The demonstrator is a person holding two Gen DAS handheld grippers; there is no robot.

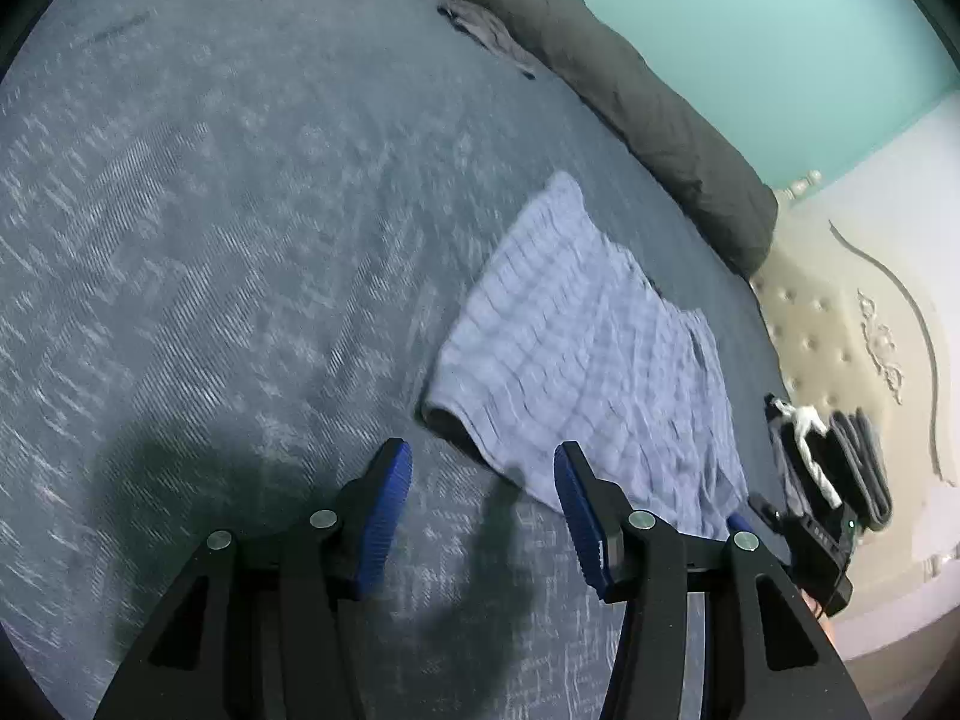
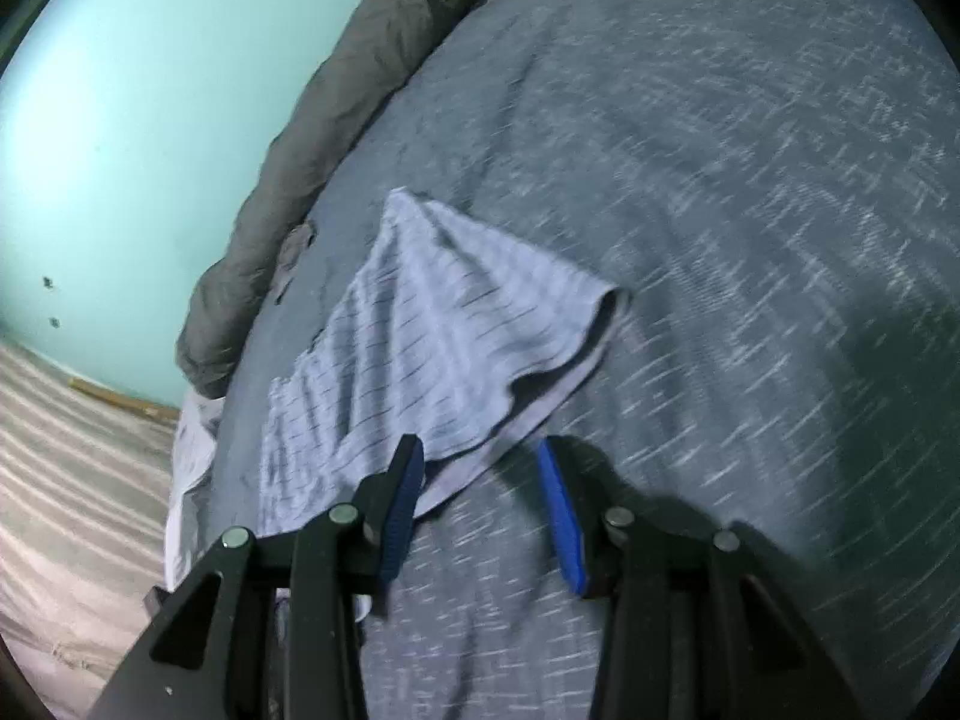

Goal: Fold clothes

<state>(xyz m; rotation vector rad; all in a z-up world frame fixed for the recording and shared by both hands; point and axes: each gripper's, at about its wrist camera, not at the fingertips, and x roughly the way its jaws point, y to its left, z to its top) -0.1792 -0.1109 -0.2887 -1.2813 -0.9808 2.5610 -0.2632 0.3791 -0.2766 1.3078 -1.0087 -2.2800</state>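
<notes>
A light blue striped garment point(image 1: 588, 354) lies partly folded on the grey-blue bedspread point(image 1: 240, 210). In the left wrist view my left gripper point(image 1: 483, 462) is open and empty, just short of the garment's near left edge. The other gripper's black body shows at the right past the garment point(image 1: 822, 498). In the right wrist view the same garment point(image 2: 432, 324) lies ahead, its near edge lifted and curled. My right gripper point(image 2: 480, 456) is open and empty, its left finger point(image 2: 402, 498) over the garment's near edge.
A rolled dark grey quilt point(image 1: 648, 90) runs along the bed's far edge by the turquoise wall point(image 1: 750, 30). A small dark crumpled cloth point(image 1: 486, 36) lies near it. A cream tufted headboard point(image 1: 840, 324) stands at the right. Pale floor point(image 2: 72, 450) shows left of the bed.
</notes>
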